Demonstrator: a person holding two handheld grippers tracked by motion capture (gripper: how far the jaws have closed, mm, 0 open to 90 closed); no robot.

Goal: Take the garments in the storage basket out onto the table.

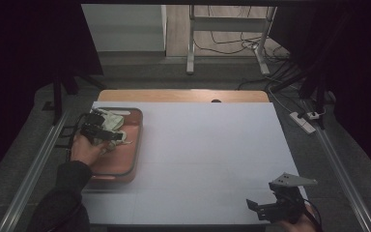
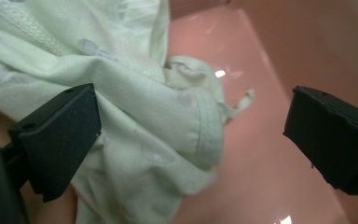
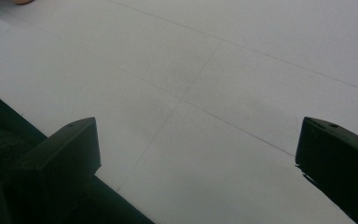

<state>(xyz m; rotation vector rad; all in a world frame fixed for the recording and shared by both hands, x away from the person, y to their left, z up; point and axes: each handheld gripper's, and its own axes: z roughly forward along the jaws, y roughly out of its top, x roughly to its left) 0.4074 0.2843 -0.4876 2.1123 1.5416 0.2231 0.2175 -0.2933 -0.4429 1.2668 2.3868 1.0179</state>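
Left claw (image 2: 191, 135) gapes over the pale green garment (image 2: 135, 107) in the pink tray (image 2: 279, 56); clenching on only a loose fold could let it slip out. Right claw (image 3: 196, 172) hangs released.

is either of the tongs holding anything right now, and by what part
Nothing is held. The left tongs stand open around a fold of the pale green garment in the pink tray, not closed on it. The right tongs hang open over the white table.

A white table (image 1: 203, 154) carries a pink tray (image 1: 134, 145) near its left edge
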